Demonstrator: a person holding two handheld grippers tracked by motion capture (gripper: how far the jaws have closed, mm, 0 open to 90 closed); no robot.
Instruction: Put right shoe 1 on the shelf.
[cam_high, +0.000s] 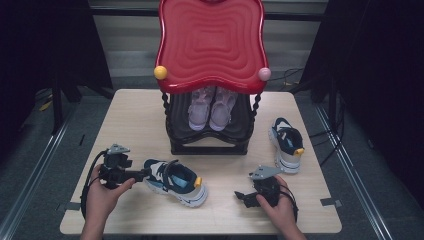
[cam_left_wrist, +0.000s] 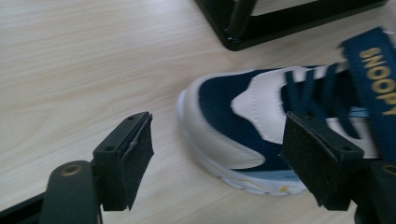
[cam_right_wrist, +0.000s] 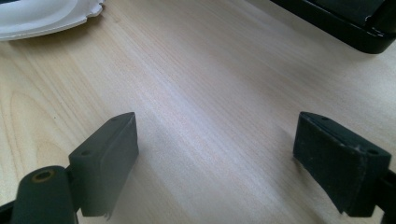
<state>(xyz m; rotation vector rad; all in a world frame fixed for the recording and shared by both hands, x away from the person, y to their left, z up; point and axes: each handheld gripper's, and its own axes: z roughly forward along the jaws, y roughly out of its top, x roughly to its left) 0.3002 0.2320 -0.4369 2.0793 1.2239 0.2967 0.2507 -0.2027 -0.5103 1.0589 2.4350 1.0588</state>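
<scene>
Navy sneaker (cam_left_wrist: 243, 126) lies toe-first between the left gripper's (cam_left_wrist: 217, 158) open fingers (cam_left_wrist: 135, 158).

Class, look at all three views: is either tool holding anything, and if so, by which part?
Nothing is held. The left tool stands open by the toe of the navy shoe, its pads clear of it; the right tool is open over bare table.

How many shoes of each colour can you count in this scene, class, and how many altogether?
Navy and white shoes: 2, one near the left gripper, one at the table's right side
Pink shoes: 2, a pair on the rack's lower shelf
Total: 4
</scene>
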